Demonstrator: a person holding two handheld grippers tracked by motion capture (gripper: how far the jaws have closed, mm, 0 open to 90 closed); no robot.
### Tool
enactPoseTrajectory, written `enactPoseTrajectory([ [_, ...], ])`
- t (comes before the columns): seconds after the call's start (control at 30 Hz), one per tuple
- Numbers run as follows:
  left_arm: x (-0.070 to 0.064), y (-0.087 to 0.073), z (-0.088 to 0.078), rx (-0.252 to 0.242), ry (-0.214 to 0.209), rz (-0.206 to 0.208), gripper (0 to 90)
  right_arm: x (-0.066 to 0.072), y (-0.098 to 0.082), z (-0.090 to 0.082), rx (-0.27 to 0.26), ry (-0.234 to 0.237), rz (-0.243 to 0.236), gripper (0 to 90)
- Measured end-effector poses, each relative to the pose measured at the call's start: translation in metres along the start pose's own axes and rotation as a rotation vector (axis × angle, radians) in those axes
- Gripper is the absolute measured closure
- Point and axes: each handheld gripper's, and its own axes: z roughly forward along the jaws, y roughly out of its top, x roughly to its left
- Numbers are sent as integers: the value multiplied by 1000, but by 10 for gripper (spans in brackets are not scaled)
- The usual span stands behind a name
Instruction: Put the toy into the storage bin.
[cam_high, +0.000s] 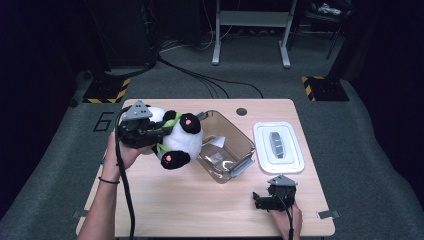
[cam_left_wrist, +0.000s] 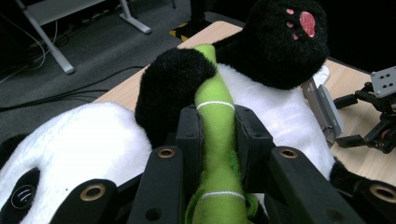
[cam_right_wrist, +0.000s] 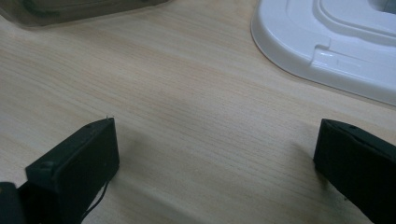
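Up at the desk's left side, the left tool is clamped on the green bamboo stalk of a stuffed panda, holding it off the surface just beside the clear tub. Meanwhile the right tool rests low near the white lid, its jaws spread apart and empty.

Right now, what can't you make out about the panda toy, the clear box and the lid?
- Black-and-white plush panda: face hidden, high view, turned away.
- Clear brown plastic box: small pale contents too blurred, high view.
- White plastic lid: cut off by frame edge, right gripper view.
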Motion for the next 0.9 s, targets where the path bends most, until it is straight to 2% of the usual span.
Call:
enactPoseTrajectory([
  [0.1,-1,4,6,8,-13,-5,742,0,0,0,0,0,0,0],
  [0.37,-1,17,25,2,-43,57,741,0,0,0,1,0,3,0],
  [0.7,-6,32,51,10,-90,95,740,0,0,0,2,-4,-2,0],
  [0.73,-6,34,53,13,-92,115,740,0,0,0,1,-5,3,0],
  [0.87,-8,39,65,28,-119,132,739,0,0,-1,4,2,-1,0],
  [0.9,-8,42,67,38,-129,154,740,0,0,-1,3,2,-2,0],
])
